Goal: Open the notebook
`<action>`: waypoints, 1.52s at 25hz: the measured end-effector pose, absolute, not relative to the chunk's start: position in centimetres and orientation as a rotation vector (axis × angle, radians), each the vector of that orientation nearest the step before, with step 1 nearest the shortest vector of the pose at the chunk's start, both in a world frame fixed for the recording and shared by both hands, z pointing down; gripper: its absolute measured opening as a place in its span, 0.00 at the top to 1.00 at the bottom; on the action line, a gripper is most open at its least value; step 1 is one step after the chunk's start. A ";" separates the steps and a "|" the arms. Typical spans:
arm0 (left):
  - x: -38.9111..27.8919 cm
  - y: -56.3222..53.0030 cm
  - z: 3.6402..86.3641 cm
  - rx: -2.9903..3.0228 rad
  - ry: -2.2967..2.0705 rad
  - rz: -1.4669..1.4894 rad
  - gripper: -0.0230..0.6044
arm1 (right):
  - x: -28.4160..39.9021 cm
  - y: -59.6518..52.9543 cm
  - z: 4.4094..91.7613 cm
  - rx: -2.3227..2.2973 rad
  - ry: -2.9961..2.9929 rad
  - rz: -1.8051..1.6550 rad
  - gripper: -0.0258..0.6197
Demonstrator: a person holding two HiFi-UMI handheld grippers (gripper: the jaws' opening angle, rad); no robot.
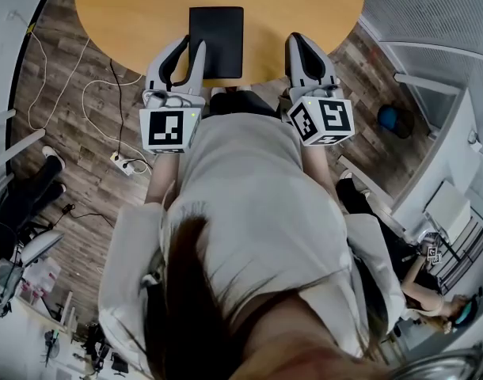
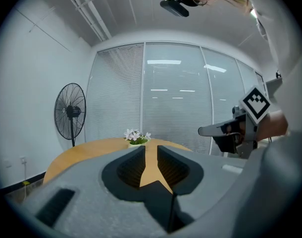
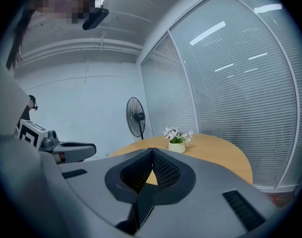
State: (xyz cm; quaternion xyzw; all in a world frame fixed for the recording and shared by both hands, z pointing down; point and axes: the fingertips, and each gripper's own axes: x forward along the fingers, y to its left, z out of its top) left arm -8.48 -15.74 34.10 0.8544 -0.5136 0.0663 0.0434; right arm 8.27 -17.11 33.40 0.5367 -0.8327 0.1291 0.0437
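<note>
Head view shows the closed black notebook (image 1: 216,42) lying flat on the round wooden tabletop (image 1: 131,14), between the left gripper (image 1: 189,50) and the right gripper (image 1: 301,44). The left gripper has its jaws a little apart with nothing between them. The right gripper has its jaws together at the tips, also empty.

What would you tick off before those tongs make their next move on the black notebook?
1. Notebook lying closed and flat on the table: ok.
2. Nothing resting on its cover: ok.
3. Left tongs apart and empty: ok.
4. Right tongs ready to grip: not ok, their tips are together.
5. One pair of tongs at each side of the notebook: ok.
6. Which edge is the spine: cannot tell.
</note>
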 end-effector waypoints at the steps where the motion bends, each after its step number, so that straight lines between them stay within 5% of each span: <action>1: -8.4 -15.8 34.1 2.608 -1.576 0.207 0.82 | 8.3 -17.3 33.3 1.633 -2.550 0.392 0.96; 38: -6.1 -15.5 35.5 2.587 -1.577 0.306 0.82 | 11.4 -17.8 33.4 1.618 -2.546 0.405 0.96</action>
